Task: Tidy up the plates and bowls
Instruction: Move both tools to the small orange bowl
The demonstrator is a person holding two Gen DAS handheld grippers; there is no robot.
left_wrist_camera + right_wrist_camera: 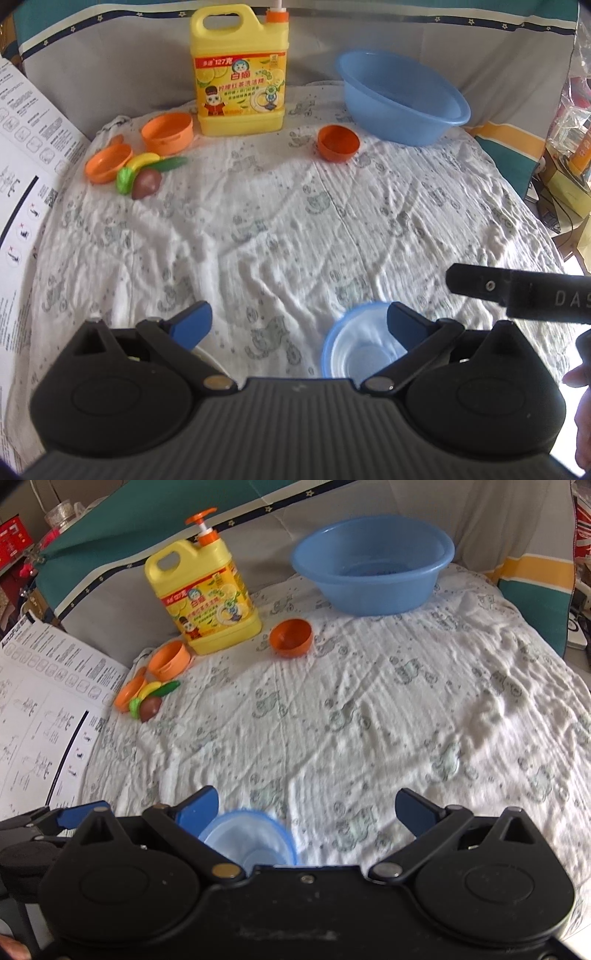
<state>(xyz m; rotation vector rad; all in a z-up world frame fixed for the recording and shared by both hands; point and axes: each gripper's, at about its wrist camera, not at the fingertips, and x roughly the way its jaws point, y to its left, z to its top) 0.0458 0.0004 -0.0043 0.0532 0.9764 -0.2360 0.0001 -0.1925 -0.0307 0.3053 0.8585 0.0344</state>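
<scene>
Left wrist view: left gripper (299,325) spread wide, holding nothing. The clear blue-rimmed bowl (364,347) sits at lower right of frame, just under the right-hand finger. An orange bowl (338,143) lies tipped at upper centre, a blue basin (402,96) behind it.

Right wrist view: right gripper (306,812) also wide and empty; the same clear bowl (251,836) lies beside its left-hand finger at lower centre. Yellow detergent jug (205,602) stands upper left.
</scene>
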